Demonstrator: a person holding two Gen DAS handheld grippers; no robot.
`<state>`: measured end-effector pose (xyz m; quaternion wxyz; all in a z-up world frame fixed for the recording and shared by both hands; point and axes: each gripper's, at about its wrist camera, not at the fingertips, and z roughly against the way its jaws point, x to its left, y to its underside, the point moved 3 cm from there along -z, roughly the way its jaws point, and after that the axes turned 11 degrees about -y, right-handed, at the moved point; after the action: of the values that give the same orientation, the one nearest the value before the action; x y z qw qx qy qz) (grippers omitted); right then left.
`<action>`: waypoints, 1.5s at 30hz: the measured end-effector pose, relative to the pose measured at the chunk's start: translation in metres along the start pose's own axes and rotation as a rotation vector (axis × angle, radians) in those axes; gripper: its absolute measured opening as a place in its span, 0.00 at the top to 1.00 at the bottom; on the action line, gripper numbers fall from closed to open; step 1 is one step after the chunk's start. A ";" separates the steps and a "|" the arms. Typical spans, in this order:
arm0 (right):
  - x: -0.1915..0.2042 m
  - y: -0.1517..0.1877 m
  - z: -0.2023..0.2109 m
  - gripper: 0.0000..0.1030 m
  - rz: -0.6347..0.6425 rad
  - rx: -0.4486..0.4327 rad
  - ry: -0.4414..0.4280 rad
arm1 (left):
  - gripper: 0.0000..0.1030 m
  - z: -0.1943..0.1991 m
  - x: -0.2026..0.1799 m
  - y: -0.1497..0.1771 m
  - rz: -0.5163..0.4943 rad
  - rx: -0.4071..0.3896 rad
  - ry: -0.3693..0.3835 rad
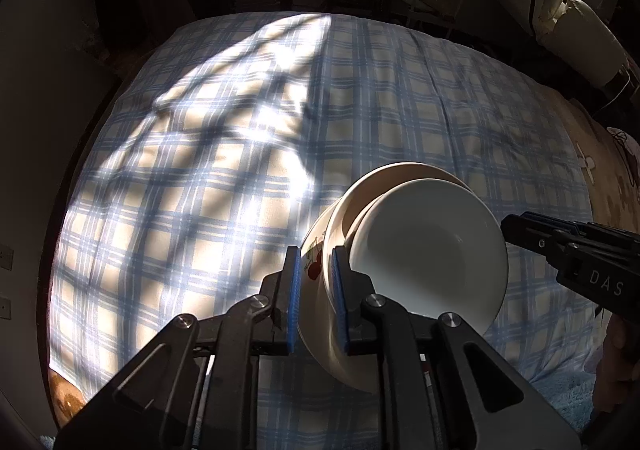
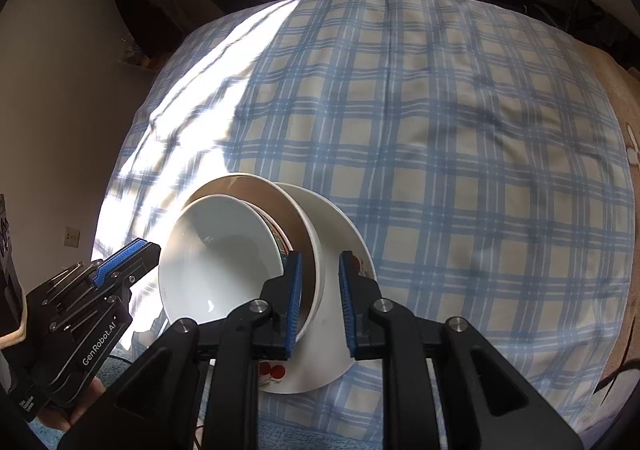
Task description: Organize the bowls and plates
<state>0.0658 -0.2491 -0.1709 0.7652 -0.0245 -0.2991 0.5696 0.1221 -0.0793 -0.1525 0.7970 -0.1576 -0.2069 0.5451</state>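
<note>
The stack of bowls [image 2: 248, 250] sits on a cherry-printed plate [image 2: 340, 250], all of it on the plaid bedspread [image 2: 440, 130] of a bed. Taking that stack as the landmark: a white inner bowl [image 1: 432, 246] nests tilted inside a cream outer bowl [image 1: 348, 202], and the plate lies beneath them.

The left gripper [image 1: 316, 298] straddles the stack's left rim, its jaws set a little apart either side of the edge of the cream bowl and plate; a narrow gap shows beside the pads, so I cannot tell whether they truly pinch. The right gripper [image 2: 320, 302] straddles the stack's right rim, jaws apart with the outer bowl's wall between them, one pad close against the bowl's inside, the other standing off over the plate.

So the stack lies directly ahead of both sets of jaws, between the two grippers, each about equally near. The coming move seems to hinge on this opposed hold: both must close on opposite rims before lifting, or the tilted inner bowl could slide.
</note>
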 end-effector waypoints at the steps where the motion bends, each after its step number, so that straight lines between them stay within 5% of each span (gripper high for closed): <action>1: 0.002 0.001 0.004 0.71 0.018 -0.014 0.001 | 0.84 0.004 0.001 0.001 -0.002 -0.011 -0.018; 3: 0.007 0.005 0.013 0.53 0.038 -0.042 -0.028 | 0.82 0.011 0.004 0.005 -0.003 -0.028 -0.034; 8: 0.020 0.013 0.042 0.37 0.098 -0.129 -0.035 | 0.73 0.029 0.013 0.016 0.009 -0.048 -0.042; 15: 0.035 0.030 0.087 0.14 0.150 -0.262 -0.084 | 0.18 0.079 0.025 0.030 0.001 -0.230 -0.093; 17: 0.040 0.036 0.099 0.09 0.177 -0.306 -0.082 | 0.13 0.094 0.029 0.034 0.026 -0.278 -0.093; 21: 0.048 0.051 0.118 0.00 0.232 -0.393 -0.067 | 0.11 0.116 0.036 0.045 0.051 -0.352 -0.137; 29: 0.050 0.070 0.135 0.00 0.257 -0.514 -0.030 | 0.08 0.147 0.040 0.066 0.058 -0.489 -0.222; 45: 0.043 0.081 0.130 0.00 0.266 -0.570 0.060 | 0.08 0.143 0.046 0.081 0.083 -0.528 -0.264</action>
<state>-0.0595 -0.2221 -0.0769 0.6549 -0.2938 -0.4181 0.5568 0.0003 -0.0039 -0.0606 0.6715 -0.2955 -0.4369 0.5205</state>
